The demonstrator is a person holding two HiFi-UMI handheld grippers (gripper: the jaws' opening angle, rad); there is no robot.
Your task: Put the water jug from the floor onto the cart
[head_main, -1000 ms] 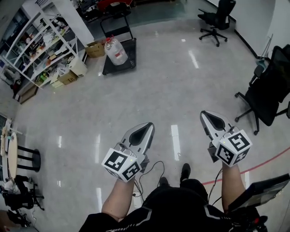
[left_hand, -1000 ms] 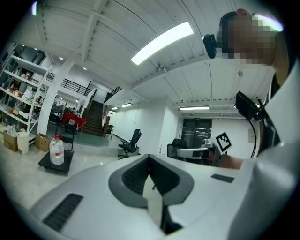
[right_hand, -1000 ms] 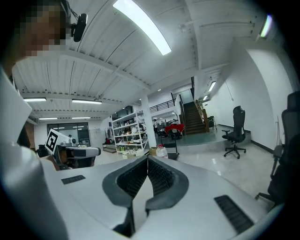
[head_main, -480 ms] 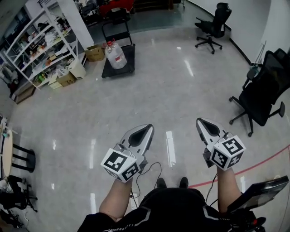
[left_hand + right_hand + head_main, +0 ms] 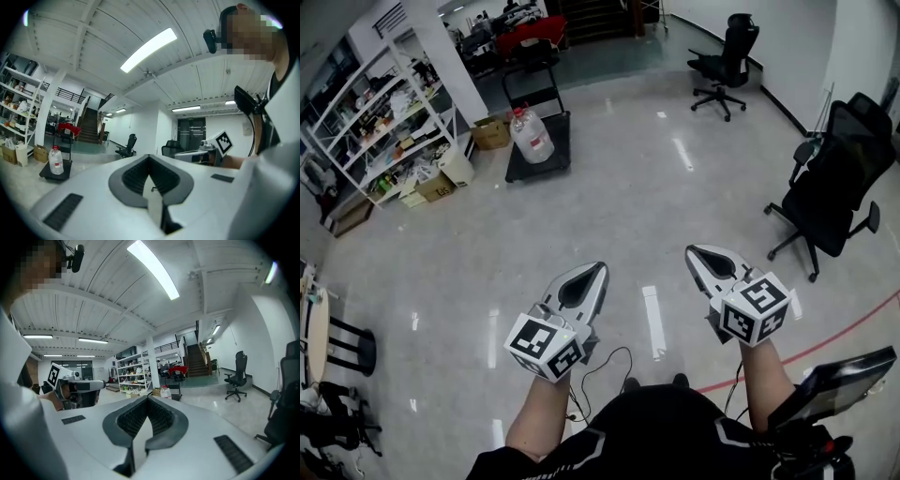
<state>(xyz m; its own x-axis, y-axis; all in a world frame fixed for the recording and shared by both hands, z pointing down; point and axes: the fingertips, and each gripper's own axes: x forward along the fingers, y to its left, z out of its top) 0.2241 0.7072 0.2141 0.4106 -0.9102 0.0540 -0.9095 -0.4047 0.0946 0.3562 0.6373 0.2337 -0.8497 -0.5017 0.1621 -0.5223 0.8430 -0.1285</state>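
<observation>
Head view, left claw: the left claw (image 5: 594, 273) is pressed together with nothing in it, pointing out over the glossy floor (image 5: 628, 202).
Head view, right claw: the right claw (image 5: 696, 254) is clamped together too, also empty, held alongside its partner with a clear gap between them.
Head view, jug: the water jug (image 5: 532, 134) stands upright on the cart (image 5: 555, 150), far ahead of both claws and off to the left of the left claw's tip.
Head view, surroundings: shelves (image 5: 389, 127) and a cardboard box (image 5: 492, 132) lie left of the cart. One office chair (image 5: 727, 58) is far ahead of the right claw.
Left gripper view, jaws: tips meet, nothing between them.
Left gripper view, jug: the water jug (image 5: 56, 160) sits on the cart (image 5: 45, 176), well ahead and to the left of the closed tips. The right claw's marker cube (image 5: 224, 142) shows off to the right.
Right gripper view, jaws: tips together, nothing pinched.
Right gripper view, jug: the water jug (image 5: 165, 392) peeks just above the closed tips, a long way beyond them. The left claw (image 5: 75, 385) is out to the left.
</observation>
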